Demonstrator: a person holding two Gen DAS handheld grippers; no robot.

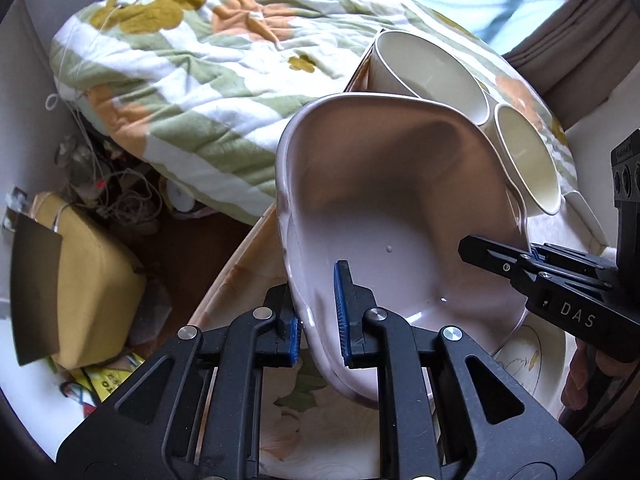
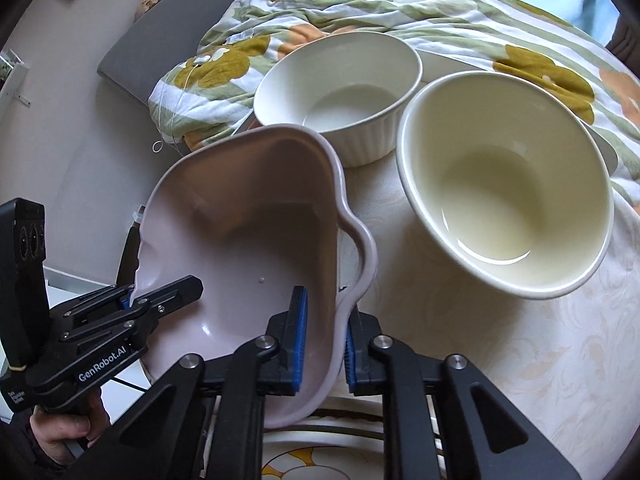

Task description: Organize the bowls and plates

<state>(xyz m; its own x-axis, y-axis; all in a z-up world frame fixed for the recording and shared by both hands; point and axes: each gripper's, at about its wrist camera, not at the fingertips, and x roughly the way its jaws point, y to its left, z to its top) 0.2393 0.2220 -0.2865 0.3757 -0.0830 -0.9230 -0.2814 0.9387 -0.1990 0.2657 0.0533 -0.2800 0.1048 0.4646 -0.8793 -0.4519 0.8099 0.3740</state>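
both grippers, left gripper and right gripper, clamp tilted pink dish

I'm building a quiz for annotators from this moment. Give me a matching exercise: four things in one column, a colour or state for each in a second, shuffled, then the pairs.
Things:
1. pink dish
2. ribbed bowl
3. smooth bowl
4. quilt

Descriptions:
A. floral, rumpled
B. cream, nearer the right tongs
C. white, farther back
D. gripped at opposite rims by both tongs, left tongs included

Pairs: 1-D, 2-C, 3-B, 4-A

Floral quilt, yellow cushion.
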